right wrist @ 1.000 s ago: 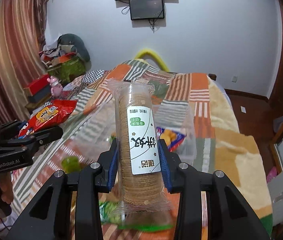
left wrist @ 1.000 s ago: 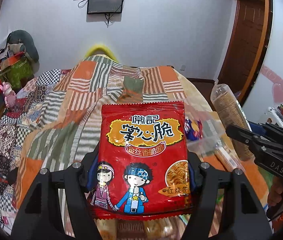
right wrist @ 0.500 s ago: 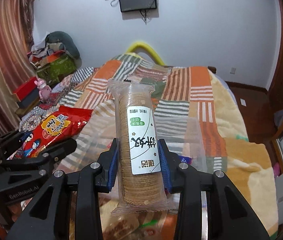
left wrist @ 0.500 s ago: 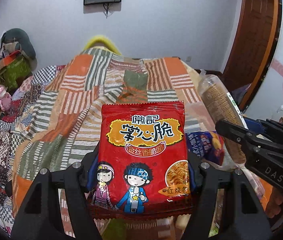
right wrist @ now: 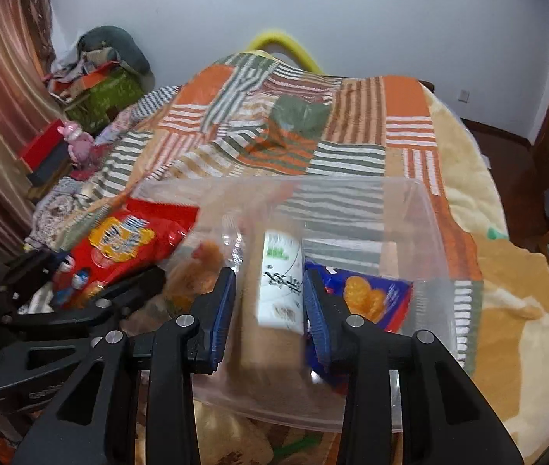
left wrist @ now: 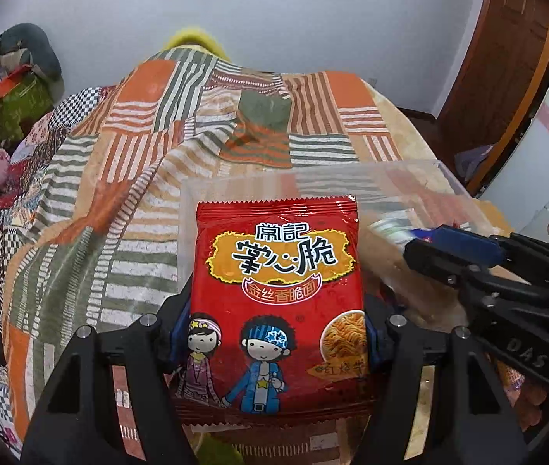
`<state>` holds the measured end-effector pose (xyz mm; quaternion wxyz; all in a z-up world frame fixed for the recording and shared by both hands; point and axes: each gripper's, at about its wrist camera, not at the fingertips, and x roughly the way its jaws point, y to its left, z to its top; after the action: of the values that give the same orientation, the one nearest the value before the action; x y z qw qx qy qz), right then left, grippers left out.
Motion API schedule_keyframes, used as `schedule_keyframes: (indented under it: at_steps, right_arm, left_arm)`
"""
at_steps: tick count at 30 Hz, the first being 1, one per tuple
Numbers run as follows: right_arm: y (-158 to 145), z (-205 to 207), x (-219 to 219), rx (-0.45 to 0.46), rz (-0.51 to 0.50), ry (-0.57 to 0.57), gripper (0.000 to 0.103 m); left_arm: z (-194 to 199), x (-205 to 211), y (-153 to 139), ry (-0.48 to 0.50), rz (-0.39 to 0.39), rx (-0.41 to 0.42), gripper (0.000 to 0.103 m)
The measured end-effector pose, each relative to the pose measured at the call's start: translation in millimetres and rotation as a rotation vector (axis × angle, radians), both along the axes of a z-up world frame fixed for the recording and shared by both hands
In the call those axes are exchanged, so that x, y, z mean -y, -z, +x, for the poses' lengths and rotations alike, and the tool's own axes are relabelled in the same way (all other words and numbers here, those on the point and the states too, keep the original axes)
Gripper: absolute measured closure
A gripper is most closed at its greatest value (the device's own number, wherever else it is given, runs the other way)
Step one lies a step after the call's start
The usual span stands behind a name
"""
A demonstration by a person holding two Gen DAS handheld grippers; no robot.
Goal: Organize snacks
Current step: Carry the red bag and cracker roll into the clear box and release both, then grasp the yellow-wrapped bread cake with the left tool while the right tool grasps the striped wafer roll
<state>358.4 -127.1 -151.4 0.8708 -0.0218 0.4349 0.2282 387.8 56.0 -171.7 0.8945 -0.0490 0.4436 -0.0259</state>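
Observation:
My left gripper [left wrist: 276,329] is shut on a red noodle-snack bag [left wrist: 278,290] and holds it upright over the near left edge of a clear plastic bin [left wrist: 313,182]. The red bag also shows in the right wrist view [right wrist: 127,244]. My right gripper [right wrist: 268,310] stands over the bin [right wrist: 421,209] with its blue pads apart. A blurred cracker sleeve with a white label [right wrist: 278,302] lies between the pads, lower and no longer squeezed. It shows blurred in the left wrist view [left wrist: 386,248], beside my right gripper [left wrist: 468,259].
The bin sits on a patchwork striped bedspread [right wrist: 274,128]. A blue cracker pack [right wrist: 367,298] and an orange snack [right wrist: 204,263] lie inside it. More snack packs [right wrist: 231,441] lie in front of the bin. Boxes and a pink toy [right wrist: 76,143] stand at the left.
Both grippers have moved forward and down to the bin. My right gripper's pads have spread and the cracker sleeve is dropping from them. The left keeps its hold on the red bag.

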Motion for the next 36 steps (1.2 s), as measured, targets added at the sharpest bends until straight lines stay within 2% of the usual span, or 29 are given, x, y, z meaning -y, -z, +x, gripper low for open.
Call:
schedule_keyframes:
  at_steps: [5,12,19,23,30,36]
  right_arm:
    - [-15,-12,2,0.060,-0.015,-0.011,0.070]
    - [-33,-26,19,0.098,0.004,-0.016,0.069]
    - [-48,-52,46,0.154,0.001,0.008,0.061]
    - [-51,-69,64,0.174,-0.006,0.024,0.056]
    - [-44,-93,92,0.175,-0.040,0.058,0.051]
    - [-24,-109,113,0.137,-0.072,0.092,0.050]
  left_arm:
    - [-5,1,-3,0.005,0.008,-0.010,0.034]
    - [-28,4,-35,0.015,0.025,0.057,0.028]
    - [-66,-5,-69,0.004,0.050,0.127,0.019]
    - [-93,-17,-77,-0.008,0.072,0.142,0.015]
    - [-140,-36,-61,-0.029,0.111,0.102,0.014]
    - [-169,-53,-22,-0.066,0.092,0.008,0.013]
